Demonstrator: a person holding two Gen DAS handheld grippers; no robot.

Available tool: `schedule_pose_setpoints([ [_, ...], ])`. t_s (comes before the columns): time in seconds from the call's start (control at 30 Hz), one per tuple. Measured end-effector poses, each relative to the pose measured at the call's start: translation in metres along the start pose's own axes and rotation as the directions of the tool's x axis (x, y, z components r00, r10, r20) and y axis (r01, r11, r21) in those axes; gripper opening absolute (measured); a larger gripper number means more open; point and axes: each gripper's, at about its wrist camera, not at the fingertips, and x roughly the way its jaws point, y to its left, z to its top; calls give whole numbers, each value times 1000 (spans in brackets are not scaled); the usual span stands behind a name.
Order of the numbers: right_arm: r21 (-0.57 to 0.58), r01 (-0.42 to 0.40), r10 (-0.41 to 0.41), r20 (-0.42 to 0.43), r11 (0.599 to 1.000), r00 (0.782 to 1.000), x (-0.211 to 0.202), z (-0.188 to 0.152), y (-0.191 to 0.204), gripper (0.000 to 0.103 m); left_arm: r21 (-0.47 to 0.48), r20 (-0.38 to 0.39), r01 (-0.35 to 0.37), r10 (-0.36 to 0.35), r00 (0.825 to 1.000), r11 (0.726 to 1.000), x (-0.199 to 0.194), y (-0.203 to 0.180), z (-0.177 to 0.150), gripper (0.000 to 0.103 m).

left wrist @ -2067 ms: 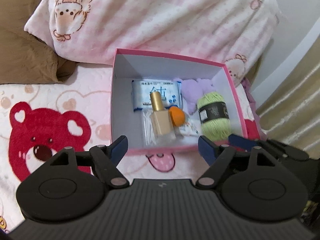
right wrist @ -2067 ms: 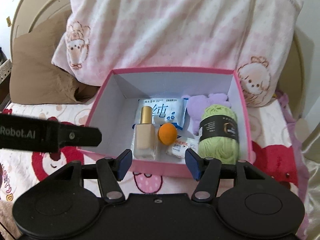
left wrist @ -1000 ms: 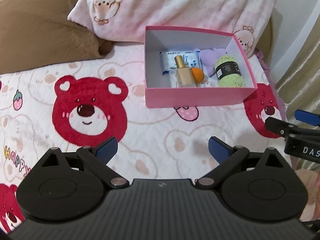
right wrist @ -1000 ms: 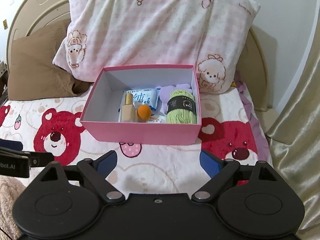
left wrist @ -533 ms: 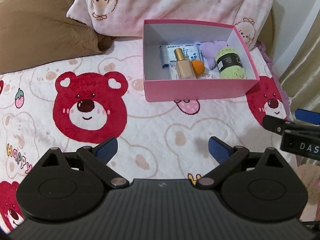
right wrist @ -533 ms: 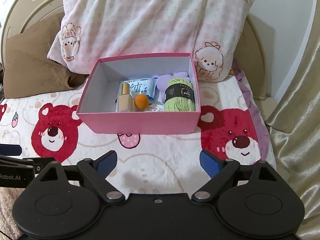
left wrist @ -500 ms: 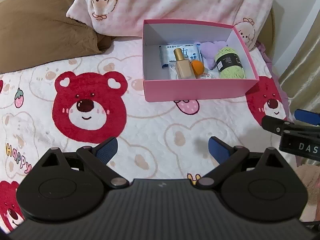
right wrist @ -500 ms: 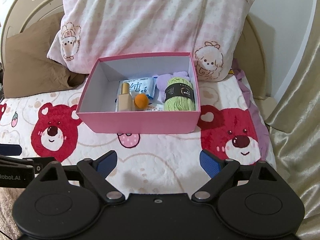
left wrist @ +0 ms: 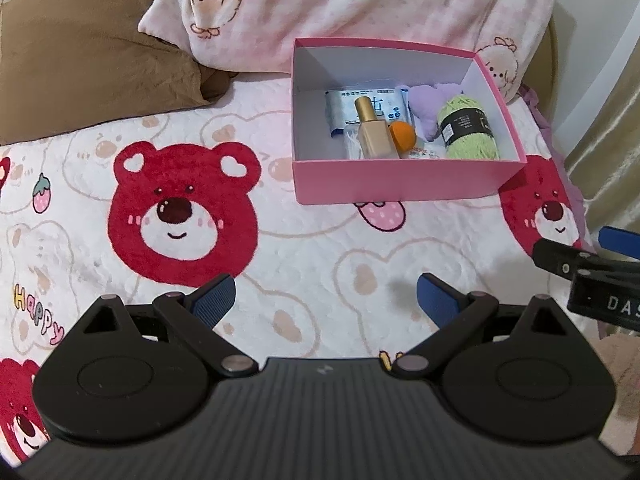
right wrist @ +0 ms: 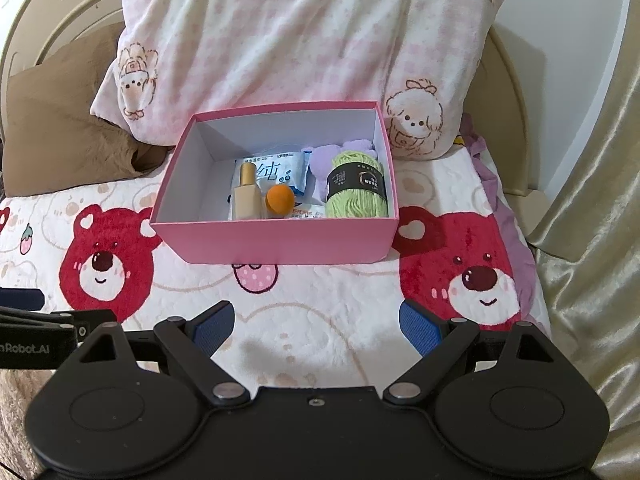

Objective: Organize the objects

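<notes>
While both tongs, left (left wrist: 325, 296) and right (right wrist: 316, 322), gape empty, the blanket (left wrist: 280, 264) reads "HAPPY".

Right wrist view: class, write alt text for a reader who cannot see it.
An open pink box on a bear-print bedspread holds a foundation bottle, orange sponge, green yarn and wipes packet. The right gripper hovers open and empty.

Your left gripper (left wrist: 326, 298): jaws spread wide, empty, over bear-print blanket (left wrist: 280, 248). Pink box (left wrist: 400, 184) well ahead holds foundation bottle (left wrist: 374, 136), orange sponge (left wrist: 402, 135), green yarn (left wrist: 468, 130). Right gripper (left wrist: 592, 264) at right edge.
</notes>
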Motion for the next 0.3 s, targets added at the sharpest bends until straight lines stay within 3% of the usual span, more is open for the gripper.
schedule_pose_setpoints([
  [0.3,1,3,-3,-10,1000,1000,1,-4,2,92,-2,-10,-13,13,1000,1000,1,0,-1,99],
])
